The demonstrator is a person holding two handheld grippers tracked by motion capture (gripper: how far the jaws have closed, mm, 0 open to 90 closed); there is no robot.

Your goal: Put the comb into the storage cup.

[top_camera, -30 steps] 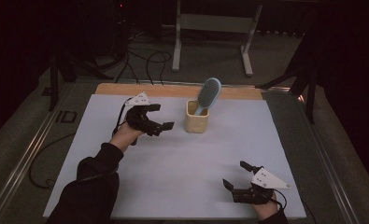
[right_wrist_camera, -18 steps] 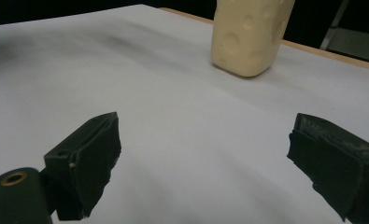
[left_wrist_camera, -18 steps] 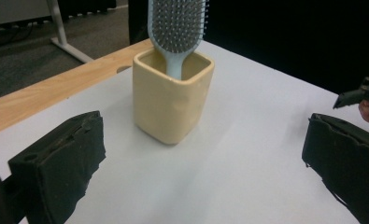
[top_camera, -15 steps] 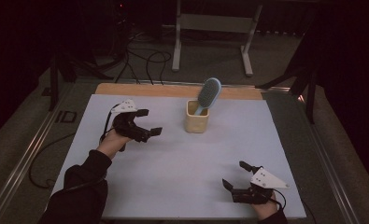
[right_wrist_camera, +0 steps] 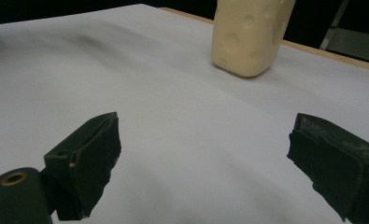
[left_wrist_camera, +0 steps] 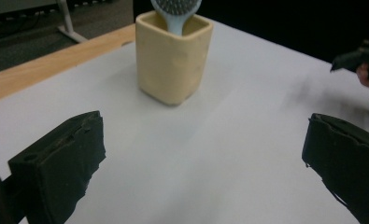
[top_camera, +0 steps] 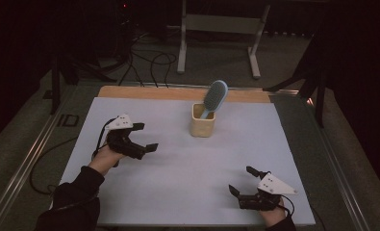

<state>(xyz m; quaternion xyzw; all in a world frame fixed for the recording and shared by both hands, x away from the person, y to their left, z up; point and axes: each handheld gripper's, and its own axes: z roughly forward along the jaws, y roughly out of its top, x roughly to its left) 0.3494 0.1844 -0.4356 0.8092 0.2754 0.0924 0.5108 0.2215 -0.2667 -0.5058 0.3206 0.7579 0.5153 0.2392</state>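
Both the left gripper (top_camera: 142,137) and right gripper (top_camera: 243,180) are released and empty. Ahead of the left gripper, the brush (top_camera: 212,97) leans in the cup (top_camera: 202,121); a careless bump could tip both onto the counter (top_camera: 187,183).

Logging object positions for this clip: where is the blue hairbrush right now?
In the high view, the blue hairbrush stands handle-down in the cream cup, at the far centre of the white table, just before its wooden edge.
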